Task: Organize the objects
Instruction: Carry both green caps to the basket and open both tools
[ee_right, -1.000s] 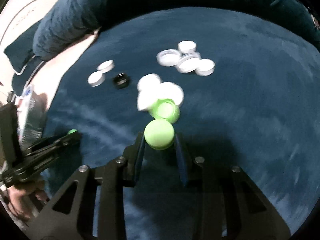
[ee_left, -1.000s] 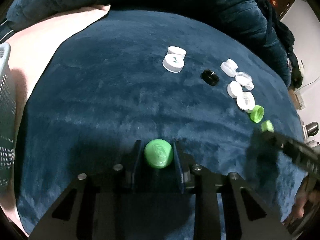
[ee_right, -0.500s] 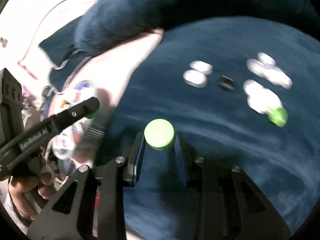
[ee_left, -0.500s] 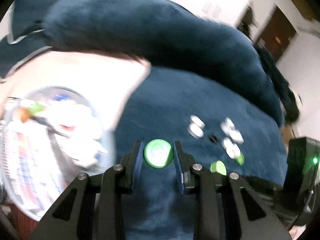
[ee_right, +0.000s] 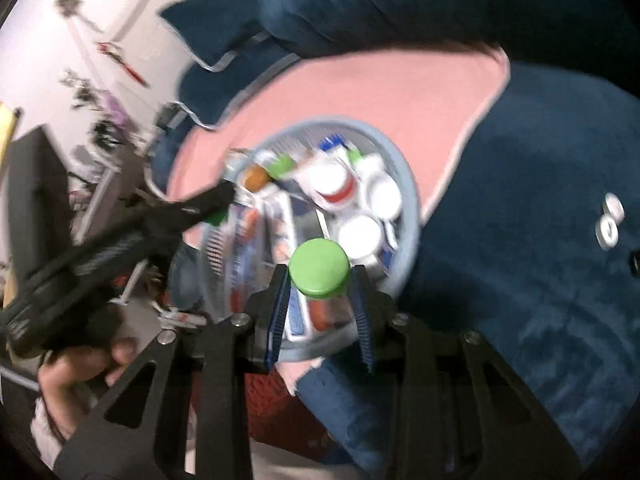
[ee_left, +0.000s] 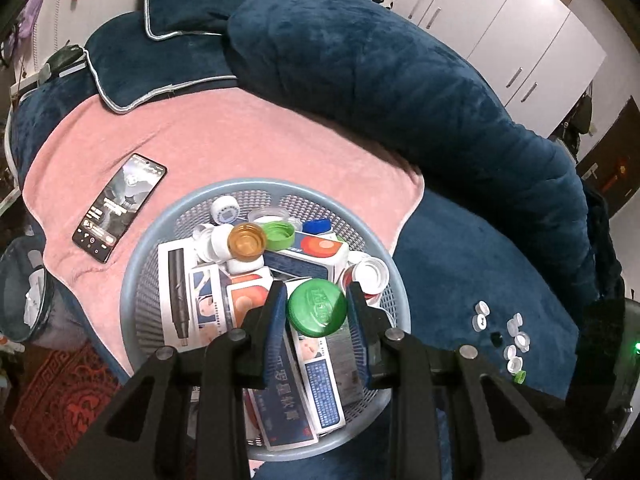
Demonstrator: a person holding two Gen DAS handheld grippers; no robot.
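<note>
My left gripper (ee_left: 318, 314) is shut on a green bottle cap (ee_left: 317, 307) and holds it over a blue mesh basket (ee_left: 152, 256) full of caps and small cartons. My right gripper (ee_right: 319, 274) is shut on a second green cap (ee_right: 319, 266) above the same basket (ee_right: 410, 184); that view is blurred. The left gripper also shows in the right wrist view (ee_right: 216, 216). Several white caps, a black one and a green one (ee_left: 508, 344) lie on the dark blue blanket at right.
The basket stands on a pink towel (ee_left: 248, 136) with a phone (ee_left: 119, 208) lying to its left. A big dark blue cushion (ee_left: 400, 80) rises behind. A bin (ee_left: 24, 288) and a red rug (ee_left: 60, 400) are on the floor at left.
Both grippers have swung left from the blue blanket, each carrying its green cap, and are now above the basket. The loose caps now lie far to the right.
</note>
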